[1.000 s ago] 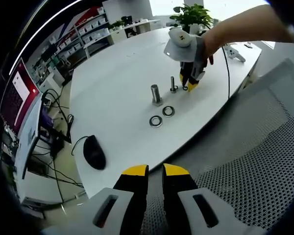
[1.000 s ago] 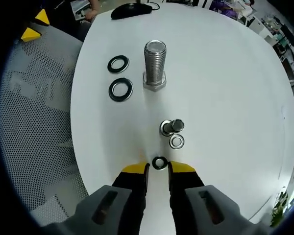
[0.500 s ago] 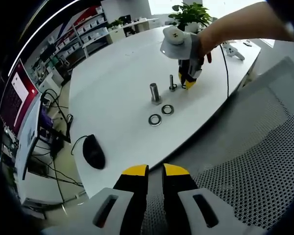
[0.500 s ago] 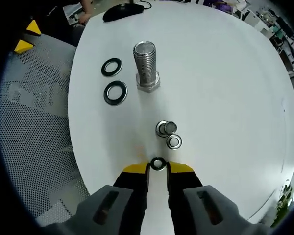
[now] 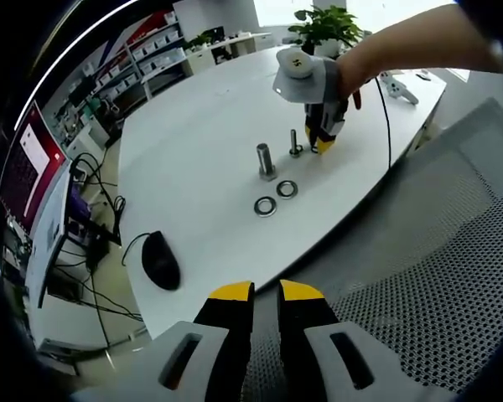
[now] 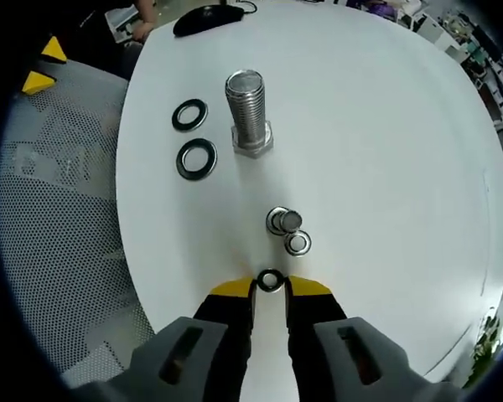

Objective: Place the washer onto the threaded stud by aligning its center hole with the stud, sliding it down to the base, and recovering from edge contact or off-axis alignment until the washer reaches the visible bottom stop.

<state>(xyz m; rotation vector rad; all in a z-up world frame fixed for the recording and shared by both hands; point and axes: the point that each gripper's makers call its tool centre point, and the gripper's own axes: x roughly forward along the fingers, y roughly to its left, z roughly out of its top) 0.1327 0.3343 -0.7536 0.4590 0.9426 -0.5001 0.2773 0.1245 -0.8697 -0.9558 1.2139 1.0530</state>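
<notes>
In the right gripper view, my right gripper (image 6: 271, 288) is shut on a small dark washer (image 6: 271, 280), pinched edge-on between the yellow tips. The thin threaded stud (image 6: 282, 220) stands upright on the white table just ahead of the tips, apart from the held washer. A second small washer (image 6: 298, 243) lies flat beside its base. In the left gripper view, the right gripper (image 5: 322, 141) hangs down from a person's hand close beside the stud (image 5: 295, 144). My left gripper (image 5: 266, 291) is shut on nothing, off the table's near edge above a chair.
A thick bolt (image 6: 249, 113) stands head-down behind the stud, with two large washers (image 6: 197, 159) (image 6: 189, 115) flat to its left. A black mouse (image 5: 161, 260) lies near the table edge (image 5: 235, 276). A mesh chair (image 5: 453, 251) sits close, and a plant (image 5: 327, 23) stands at the far side.
The right gripper, still holding the washer, has lifted slightly and shifted a little beside the stud. The left gripper has stayed put.
</notes>
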